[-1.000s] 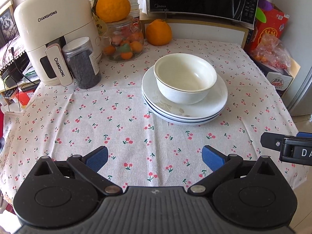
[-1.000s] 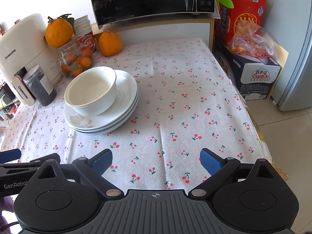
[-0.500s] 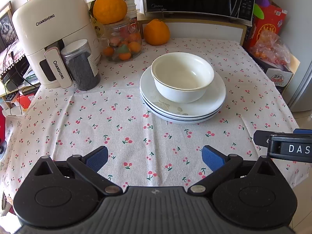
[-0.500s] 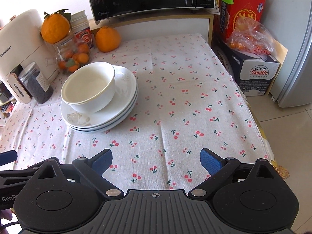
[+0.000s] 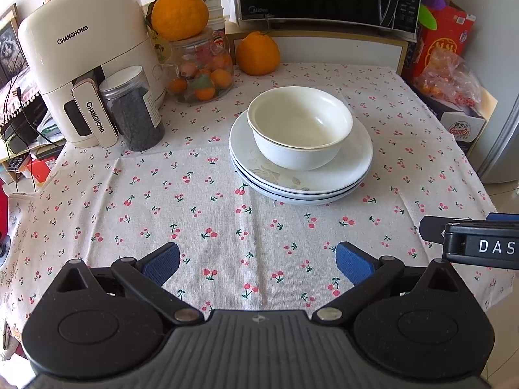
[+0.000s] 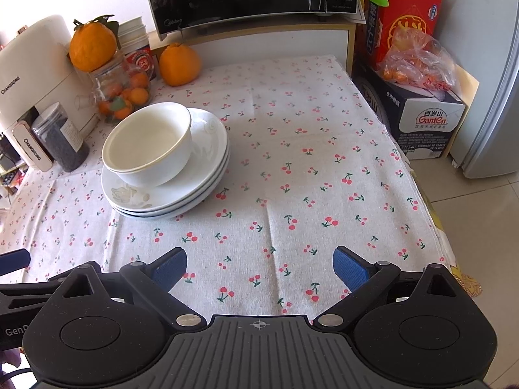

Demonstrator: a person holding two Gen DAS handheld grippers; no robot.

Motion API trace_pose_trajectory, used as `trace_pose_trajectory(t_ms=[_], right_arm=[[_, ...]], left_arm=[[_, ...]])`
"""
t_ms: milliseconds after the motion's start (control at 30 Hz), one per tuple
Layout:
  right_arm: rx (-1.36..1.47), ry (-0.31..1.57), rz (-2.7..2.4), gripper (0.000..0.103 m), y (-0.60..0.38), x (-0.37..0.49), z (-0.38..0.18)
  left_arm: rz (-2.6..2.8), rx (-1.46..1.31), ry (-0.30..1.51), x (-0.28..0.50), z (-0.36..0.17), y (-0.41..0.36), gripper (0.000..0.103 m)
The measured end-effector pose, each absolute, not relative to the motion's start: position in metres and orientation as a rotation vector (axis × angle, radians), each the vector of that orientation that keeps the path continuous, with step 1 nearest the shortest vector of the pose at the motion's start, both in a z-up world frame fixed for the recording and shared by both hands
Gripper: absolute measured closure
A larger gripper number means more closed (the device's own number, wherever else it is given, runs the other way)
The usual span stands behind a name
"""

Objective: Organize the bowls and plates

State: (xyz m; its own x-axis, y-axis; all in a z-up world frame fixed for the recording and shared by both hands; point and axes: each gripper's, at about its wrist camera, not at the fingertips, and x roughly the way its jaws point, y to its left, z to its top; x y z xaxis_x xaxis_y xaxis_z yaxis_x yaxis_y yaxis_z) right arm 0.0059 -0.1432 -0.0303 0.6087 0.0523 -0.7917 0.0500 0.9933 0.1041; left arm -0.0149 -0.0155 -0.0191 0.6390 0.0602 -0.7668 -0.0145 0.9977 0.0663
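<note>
Fridge [image 6: 496, 74] appears fully only beside right claw [image 6: 259, 267], probably.

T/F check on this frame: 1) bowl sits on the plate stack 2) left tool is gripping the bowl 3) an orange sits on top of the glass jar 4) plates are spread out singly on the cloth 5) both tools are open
1) The bowl sits on the plate stack. True.
2) The left tool is gripping the bowl. False: it is open and holds nothing, well short of the dishes.
3) An orange sits on top of the glass jar. True.
4) The plates are spread out singly on the cloth. False: they lie in one stack under the bowl.
5) Both tools are open. True: the right tool also stands open over bare cloth.
</note>
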Motion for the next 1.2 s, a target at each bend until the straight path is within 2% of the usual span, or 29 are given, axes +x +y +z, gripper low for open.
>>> trace_pose_trajectory(t_ms=[1200], right_arm=[[0.116,0.923,0.002,0.005,-0.1412,0.0082,-0.0323]], left_arm=[[0.029,0.054,0.885,-0.0144,-0.021,-0.0151,0.0]])
